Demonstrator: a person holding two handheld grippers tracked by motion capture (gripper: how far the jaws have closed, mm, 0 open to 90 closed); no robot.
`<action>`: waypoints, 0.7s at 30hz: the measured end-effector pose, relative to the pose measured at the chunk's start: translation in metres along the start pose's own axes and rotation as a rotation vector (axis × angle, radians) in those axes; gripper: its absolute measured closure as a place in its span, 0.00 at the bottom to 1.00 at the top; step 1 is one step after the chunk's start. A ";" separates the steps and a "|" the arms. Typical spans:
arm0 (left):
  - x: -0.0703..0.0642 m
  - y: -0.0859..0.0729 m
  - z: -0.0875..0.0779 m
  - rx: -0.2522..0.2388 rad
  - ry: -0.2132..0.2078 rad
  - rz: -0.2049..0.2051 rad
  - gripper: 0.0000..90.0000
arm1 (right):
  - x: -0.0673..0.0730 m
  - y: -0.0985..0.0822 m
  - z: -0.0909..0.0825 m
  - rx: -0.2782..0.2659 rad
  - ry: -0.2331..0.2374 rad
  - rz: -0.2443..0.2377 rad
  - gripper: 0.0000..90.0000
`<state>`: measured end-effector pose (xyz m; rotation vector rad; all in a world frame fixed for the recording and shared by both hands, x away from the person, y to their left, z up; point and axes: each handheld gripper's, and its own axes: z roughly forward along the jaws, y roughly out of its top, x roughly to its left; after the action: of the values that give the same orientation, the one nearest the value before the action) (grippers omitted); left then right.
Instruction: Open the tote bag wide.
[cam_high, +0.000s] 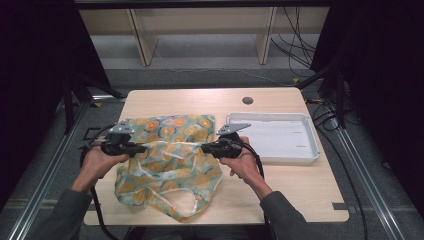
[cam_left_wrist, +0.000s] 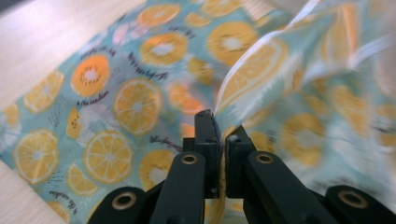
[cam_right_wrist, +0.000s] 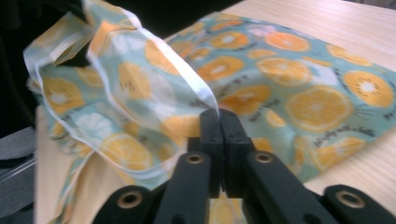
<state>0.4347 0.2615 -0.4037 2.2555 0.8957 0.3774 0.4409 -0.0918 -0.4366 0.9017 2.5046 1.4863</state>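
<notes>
Both black tongs, left (cam_high: 141, 148) and right (cam_high: 206, 148), pinch opposite edges of the thin teal fabric bag printed with orange slices (cam_high: 167, 160), lifting its middle while the rest lies on the light wooden surface (cam_high: 300, 192), white plastic tray (cam_high: 314, 145) just beside.

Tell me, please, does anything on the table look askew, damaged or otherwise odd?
Nothing looks damaged. The orange-print bag lies rumpled, its near end hanging over the table edge, both grippers pinching it. The white tray sits square.
</notes>
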 end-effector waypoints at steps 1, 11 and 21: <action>0.004 0.000 0.004 0.028 0.004 -0.025 0.97 | -0.002 -0.001 0.003 0.003 -0.046 -0.015 0.84; 0.029 -0.013 0.025 0.039 0.016 -0.112 0.97 | 0.056 0.002 0.000 0.095 0.029 -0.260 0.61; 0.028 -0.012 0.022 0.063 0.003 -0.122 0.97 | 0.073 -0.013 0.048 0.182 0.102 -0.264 0.41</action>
<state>0.4597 0.2768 -0.4280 2.2440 1.0542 0.3019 0.3927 -0.0208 -0.4569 0.4987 2.7375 1.2693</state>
